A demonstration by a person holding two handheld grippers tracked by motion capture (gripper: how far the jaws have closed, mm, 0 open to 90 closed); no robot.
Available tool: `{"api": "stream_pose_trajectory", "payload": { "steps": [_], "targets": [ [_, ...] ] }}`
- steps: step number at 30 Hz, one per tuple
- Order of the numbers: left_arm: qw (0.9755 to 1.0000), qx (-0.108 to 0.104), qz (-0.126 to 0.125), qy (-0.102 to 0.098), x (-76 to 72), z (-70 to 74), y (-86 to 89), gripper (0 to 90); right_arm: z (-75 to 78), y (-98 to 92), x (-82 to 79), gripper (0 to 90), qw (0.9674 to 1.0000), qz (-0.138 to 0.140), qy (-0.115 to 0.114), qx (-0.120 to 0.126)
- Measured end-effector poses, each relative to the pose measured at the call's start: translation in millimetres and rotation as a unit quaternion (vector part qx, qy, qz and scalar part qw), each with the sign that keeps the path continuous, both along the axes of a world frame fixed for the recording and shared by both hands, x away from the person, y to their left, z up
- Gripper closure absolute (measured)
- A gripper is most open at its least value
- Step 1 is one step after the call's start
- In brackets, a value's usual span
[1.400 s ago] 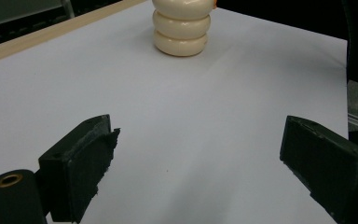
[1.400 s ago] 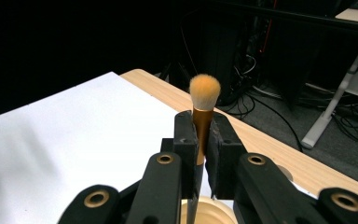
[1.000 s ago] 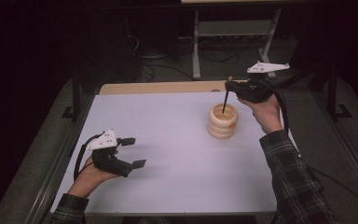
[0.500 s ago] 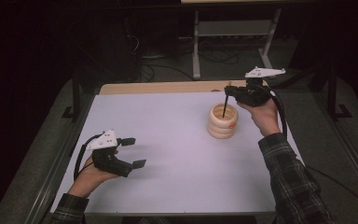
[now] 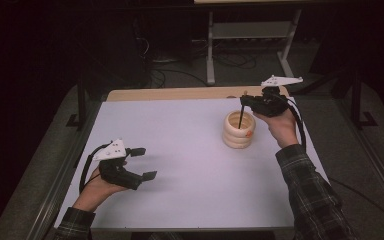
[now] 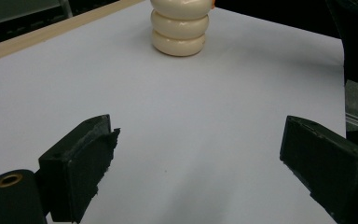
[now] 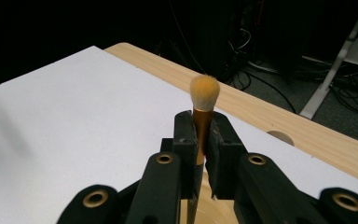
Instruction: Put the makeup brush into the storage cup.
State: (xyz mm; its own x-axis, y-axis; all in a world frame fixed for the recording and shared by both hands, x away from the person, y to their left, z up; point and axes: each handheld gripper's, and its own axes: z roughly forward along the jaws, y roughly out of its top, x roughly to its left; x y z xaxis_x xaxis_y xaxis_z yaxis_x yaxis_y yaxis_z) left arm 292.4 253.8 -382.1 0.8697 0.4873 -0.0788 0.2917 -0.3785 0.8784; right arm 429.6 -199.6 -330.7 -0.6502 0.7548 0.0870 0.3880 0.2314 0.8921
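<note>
A cream ribbed cup point(image 5: 239, 131) made of stacked rings stands right of the table's middle; it also appears at the top of the left gripper view point(image 6: 179, 28). My right gripper point(image 5: 244, 100) is shut on a makeup brush point(image 7: 203, 116) with a gold ferrule and a tan tuft, held upright. The brush's dark handle point(image 5: 241, 116) reaches down into the cup. My left gripper point(image 5: 143, 163) rests open near the table's front left, its fingers point(image 6: 79, 165) wide apart over bare white surface.
The white table top point(image 5: 180, 150) has a wooden strip point(image 5: 180, 93) along its far edge. Beyond the table are a metal stand point(image 5: 250, 45) and cables on a dark floor. A plaid sleeve point(image 5: 310, 190) lies over the right side.
The right gripper with the brush has shifted slightly away from me and upward over the cup. The left gripper has stayed put.
</note>
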Motion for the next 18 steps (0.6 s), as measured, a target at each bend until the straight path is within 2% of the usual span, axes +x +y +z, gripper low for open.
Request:
{"api": "stream_pose_trajectory", "payload": {
  "steps": [9,15,18],
  "targets": [
    [1.0,-0.001,0.001,-0.001,0.0,0.4,0.7,9.0,-2.5,2.4,1.5,77.4,0.9999,0.003,0.009,-0.005],
    [1.0,0.0,0.0,-0.001,0.1,0.4,0.8,9.0,-3.8,4.9,2.6,57.0,0.9999,0.006,0.011,-0.01],
    [1.0,0.0,0.0,-0.001,0.0,0.6,0.6,9.0,-4.6,6.2,3.3,42.3,0.9999,0.002,0.012,-0.012]
  ]
}}
